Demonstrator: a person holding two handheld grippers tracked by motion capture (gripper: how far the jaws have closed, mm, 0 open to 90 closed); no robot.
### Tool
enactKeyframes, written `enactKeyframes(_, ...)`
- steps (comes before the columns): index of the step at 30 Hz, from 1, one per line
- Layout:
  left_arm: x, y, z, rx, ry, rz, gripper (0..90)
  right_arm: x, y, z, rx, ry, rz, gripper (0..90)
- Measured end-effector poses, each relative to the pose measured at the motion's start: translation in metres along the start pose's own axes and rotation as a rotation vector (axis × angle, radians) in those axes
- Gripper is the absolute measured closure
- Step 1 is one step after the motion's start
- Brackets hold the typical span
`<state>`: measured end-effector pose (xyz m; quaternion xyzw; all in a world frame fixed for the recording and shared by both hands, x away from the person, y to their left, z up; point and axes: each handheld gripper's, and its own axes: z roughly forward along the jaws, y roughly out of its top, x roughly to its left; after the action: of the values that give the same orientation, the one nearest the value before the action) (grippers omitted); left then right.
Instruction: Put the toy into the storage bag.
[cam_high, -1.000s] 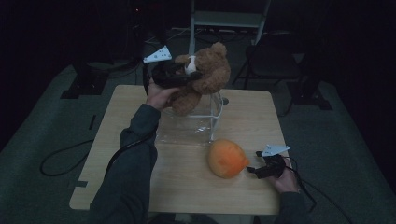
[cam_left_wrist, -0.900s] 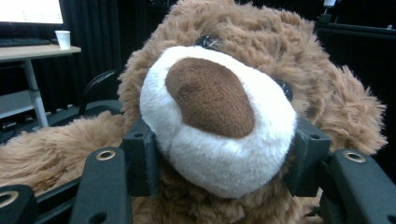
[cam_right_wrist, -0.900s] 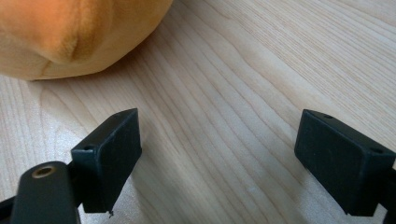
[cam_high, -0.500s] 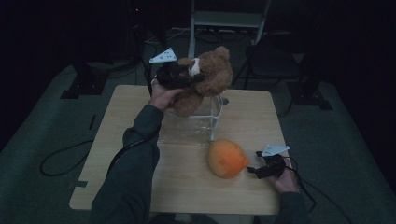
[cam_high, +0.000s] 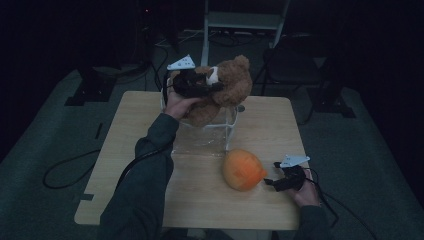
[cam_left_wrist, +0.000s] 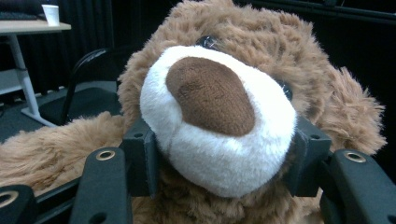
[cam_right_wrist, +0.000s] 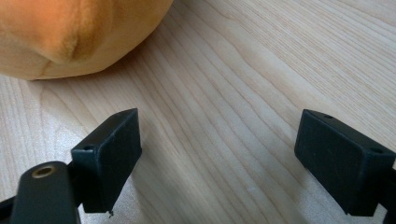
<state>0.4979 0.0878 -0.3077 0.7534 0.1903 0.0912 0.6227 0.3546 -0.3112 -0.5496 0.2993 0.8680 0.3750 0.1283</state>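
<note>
Holding the teddy bear (cam_high: 220, 92) by its white snout w/ my left tongs (cam_high: 202, 87), up over the clear plastic box (cam_high: 210, 135) at the far-middle of the table (cam_high: 150, 125). In the left gripper view the black pads sit on either side of the muzzle (cam_left_wrist: 217, 121), pressing into the plush, so that's a grip at roughly half width. Bear's brown nose faces the camera, one arm trailing off to the left of that view. From above, its lower body hangs at the box's top; can't tell if it touches the rim.

My right tongs (cam_high: 270, 181) rest low at the table's near right corner, jaws wide apart w/ nothing btwn them, just bare wood in the right gripper view. They point at the orange plush ball (cam_high: 243, 170), which sits on the table just beside the tips, not touching. Ball lies near the box's front right corner, well apart from the bear.
</note>
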Motion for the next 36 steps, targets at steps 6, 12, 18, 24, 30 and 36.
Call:
enactKeyframes(6,0.001,-0.003,0.004,0.011,-0.002,-0.011,40.8,0.0,0.0,0.0,0.0,0.0,0.0,13.9)
enactKeyframes(12,0.002,-0.006,0.007,0.02,0.002,-0.015,40.7,0.0,0.0,0.0,0.0,0.0,0.0,13.9)
enactKeyframes(18,0.003,-0.007,0.008,0.026,0.002,-0.016,40.7,0.0,0.0,0.0,0.0,0.001,0.0,13.9)
enactKeyframes(24,0.003,-0.009,0.01,0.043,0.004,-0.019,40.7,0.0,0.0,0.0,0.001,0.001,0.001,13.9)
enactKeyframes(30,0.004,-0.011,0.012,0.052,0.003,-0.024,40.6,0.0,0.0,0.0,0.001,0.001,0.001,13.9)
enactKeyframes(36,0.004,-0.013,0.014,0.062,0.002,-0.023,40.6,0.0,0.0,0.0,0.001,0.001,0.001,13.9)
